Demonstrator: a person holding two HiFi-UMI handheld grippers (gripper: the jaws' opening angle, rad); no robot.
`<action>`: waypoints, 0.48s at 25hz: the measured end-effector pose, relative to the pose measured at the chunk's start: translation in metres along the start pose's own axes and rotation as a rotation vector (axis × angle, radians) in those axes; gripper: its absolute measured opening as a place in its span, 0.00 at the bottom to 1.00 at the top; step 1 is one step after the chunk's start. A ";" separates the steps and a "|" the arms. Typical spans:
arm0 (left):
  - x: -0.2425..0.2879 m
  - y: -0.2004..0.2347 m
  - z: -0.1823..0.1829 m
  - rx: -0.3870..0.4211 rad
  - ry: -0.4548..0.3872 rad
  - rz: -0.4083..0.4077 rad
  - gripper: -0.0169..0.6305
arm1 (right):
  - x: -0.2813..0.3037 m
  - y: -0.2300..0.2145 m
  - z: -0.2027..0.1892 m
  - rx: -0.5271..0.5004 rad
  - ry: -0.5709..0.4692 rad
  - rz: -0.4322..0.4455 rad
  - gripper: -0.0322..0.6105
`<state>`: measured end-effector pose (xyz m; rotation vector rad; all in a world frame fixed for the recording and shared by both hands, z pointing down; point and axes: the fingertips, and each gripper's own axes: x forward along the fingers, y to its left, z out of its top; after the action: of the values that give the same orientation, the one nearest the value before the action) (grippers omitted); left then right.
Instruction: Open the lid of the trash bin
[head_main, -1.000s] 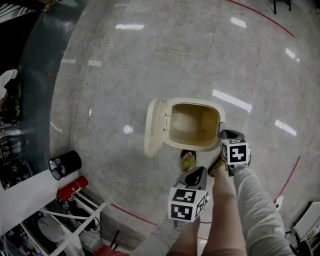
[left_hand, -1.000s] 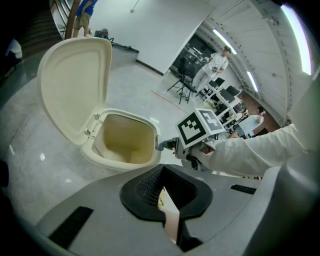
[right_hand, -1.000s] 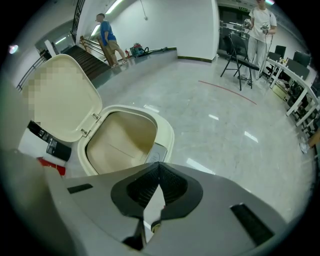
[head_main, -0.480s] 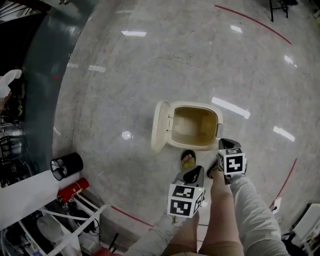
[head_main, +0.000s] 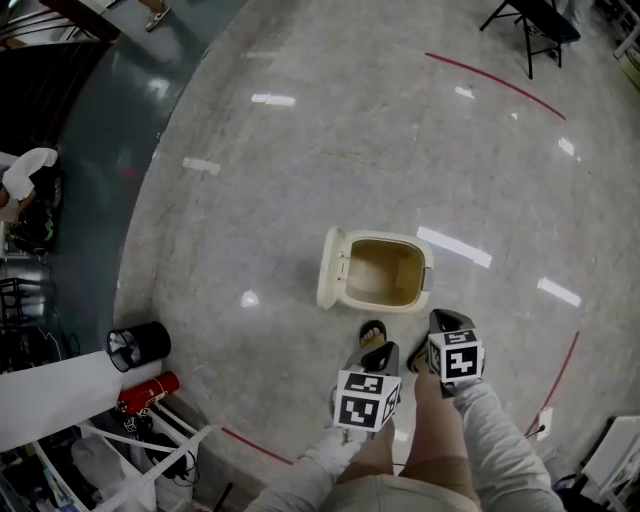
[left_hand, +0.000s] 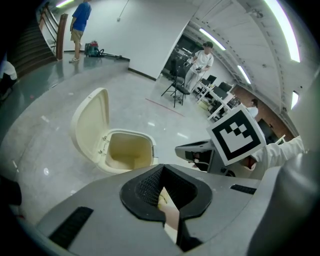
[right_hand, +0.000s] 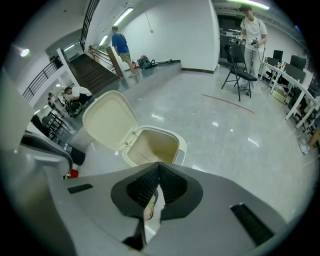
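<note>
Head view, trash bin (head_main: 385, 272), lid (head_main: 331, 268) open leftward, left claw (head_main: 383, 352), right claw (head_main: 441, 320) seemingly clenched

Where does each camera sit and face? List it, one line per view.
Head view: on the person's head, steeply down at the trash bin; both left gripper and right gripper, sleeves, legs show.
Left gripper view: on the left gripper, along its shut jaws toward the bin; right gripper shows.
Right gripper view: on the right gripper, along shut jaws toward the bin.
Shared: all show the lid open.
</note>
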<state>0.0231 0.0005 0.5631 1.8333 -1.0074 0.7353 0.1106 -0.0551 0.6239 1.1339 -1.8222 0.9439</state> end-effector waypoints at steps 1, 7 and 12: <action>-0.006 -0.003 0.002 0.004 -0.002 -0.003 0.03 | -0.011 0.004 0.003 0.000 -0.009 0.004 0.05; -0.037 -0.024 0.022 0.060 -0.023 -0.028 0.03 | -0.074 0.025 0.027 -0.054 -0.073 0.022 0.05; -0.065 -0.041 0.042 0.096 -0.056 -0.053 0.03 | -0.120 0.038 0.040 -0.094 -0.122 0.020 0.05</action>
<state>0.0304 -0.0042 0.4760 1.9657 -0.9704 0.7149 0.1024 -0.0353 0.4937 1.1379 -1.9583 0.8063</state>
